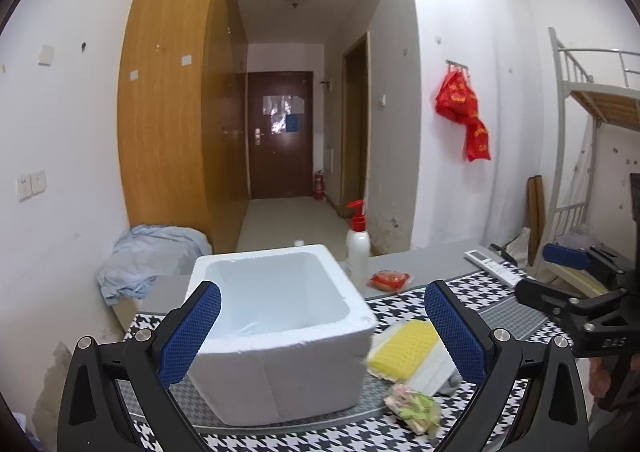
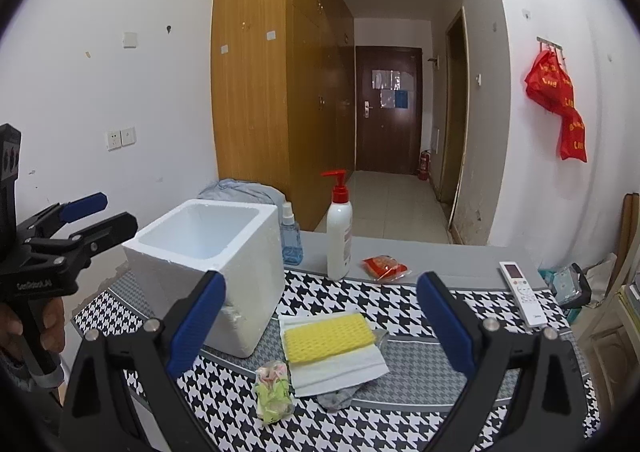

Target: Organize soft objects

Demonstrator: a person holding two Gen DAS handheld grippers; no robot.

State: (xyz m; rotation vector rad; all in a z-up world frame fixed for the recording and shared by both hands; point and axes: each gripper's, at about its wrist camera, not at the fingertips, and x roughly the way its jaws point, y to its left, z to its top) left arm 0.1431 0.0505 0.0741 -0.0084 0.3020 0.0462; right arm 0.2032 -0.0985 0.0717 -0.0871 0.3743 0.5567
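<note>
The white foam box (image 2: 208, 252) stands near the table's left edge; beside it, on the patterned cloth (image 2: 420, 304), lies a yellow sponge (image 2: 328, 336) — free space around. Left gripper (image 1: 320, 332) and right gripper (image 2: 320, 324) — wide open, holding nothing.

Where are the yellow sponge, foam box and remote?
yellow sponge (image 2: 328, 336), right wrist view, centre of its top face
foam box (image 2: 256, 288), right wrist view, right outer wall
remote (image 2: 522, 298), right wrist view, middle of its body

"GenRobot.AI" on left gripper (image 2: 86, 226) body
</note>
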